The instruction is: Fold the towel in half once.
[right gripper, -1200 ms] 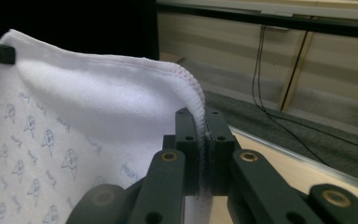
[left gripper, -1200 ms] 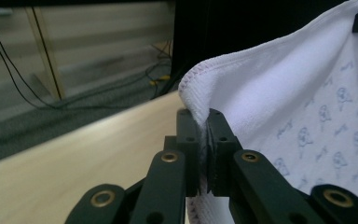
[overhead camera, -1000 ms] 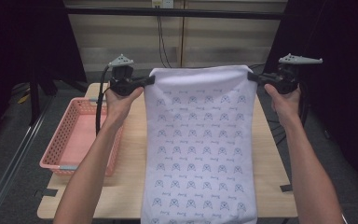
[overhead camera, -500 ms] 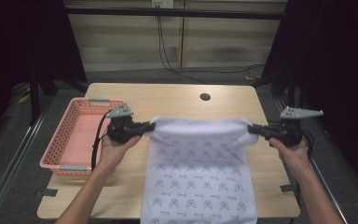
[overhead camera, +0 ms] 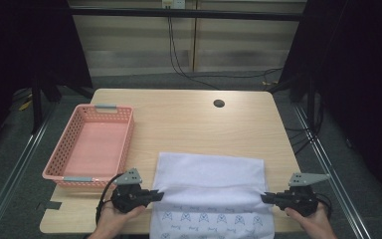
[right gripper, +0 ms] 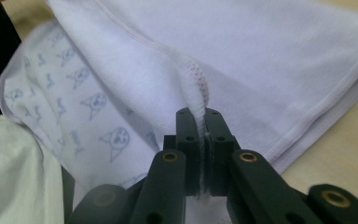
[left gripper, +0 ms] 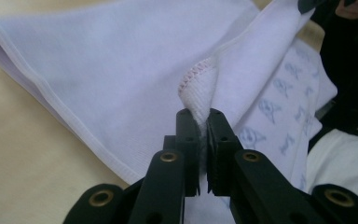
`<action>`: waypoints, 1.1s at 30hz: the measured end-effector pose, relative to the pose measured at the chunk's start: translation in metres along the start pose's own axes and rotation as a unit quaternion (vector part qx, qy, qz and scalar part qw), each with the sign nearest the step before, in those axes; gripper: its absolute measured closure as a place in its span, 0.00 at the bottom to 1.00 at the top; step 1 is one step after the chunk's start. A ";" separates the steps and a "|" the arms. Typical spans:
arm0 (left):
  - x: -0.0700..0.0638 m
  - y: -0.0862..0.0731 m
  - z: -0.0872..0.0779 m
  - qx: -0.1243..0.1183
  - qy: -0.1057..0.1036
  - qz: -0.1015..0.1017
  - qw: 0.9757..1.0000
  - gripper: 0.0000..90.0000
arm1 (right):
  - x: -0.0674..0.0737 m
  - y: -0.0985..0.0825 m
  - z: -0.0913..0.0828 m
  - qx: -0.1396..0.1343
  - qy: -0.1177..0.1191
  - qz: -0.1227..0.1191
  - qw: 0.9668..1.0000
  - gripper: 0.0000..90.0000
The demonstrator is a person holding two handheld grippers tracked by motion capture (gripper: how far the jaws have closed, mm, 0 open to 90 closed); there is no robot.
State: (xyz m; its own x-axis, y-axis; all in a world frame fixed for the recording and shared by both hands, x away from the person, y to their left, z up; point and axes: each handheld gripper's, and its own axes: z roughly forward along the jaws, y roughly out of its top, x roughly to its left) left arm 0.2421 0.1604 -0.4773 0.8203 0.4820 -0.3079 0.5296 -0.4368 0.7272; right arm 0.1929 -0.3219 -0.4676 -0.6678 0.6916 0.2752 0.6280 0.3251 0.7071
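Now left gripper (overhead camera: 155, 193) and right gripper (overhead camera: 264, 198) each pinch towel (overhead camera: 209, 179) corner; towel folded between them, pink basket (overhead camera: 90, 144) beyond left one.

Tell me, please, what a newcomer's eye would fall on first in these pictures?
Most likely the white printed cloth, folded over on itself at the near edge of the wooden table. Next, the left hand-held gripper and the right hand-held gripper, each shut on a hemmed corner of that cloth. Then the empty pink basket at the table's left side.
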 end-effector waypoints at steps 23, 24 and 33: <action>0.028 0.018 0.038 0.048 0.045 -0.006 0.998 0.96 | -0.032 0.010 0.036 0.061 -0.043 0.014 0.997 0.98; 0.030 0.021 0.040 0.046 0.057 -0.001 0.997 0.96 | -0.035 0.013 0.038 0.061 -0.045 0.016 0.997 0.98; 0.057 0.044 0.056 0.039 0.083 -0.008 0.996 0.96 | -0.063 0.032 0.051 0.047 -0.058 0.020 0.997 0.98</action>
State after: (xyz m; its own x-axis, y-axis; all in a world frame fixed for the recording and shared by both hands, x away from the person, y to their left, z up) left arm 0.3246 0.1262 -0.4972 0.7686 0.6047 -0.2089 0.5626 -0.4832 0.6708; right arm 0.2757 -0.3216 -0.4954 -0.5939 0.7738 0.2202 0.6911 0.3505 0.6321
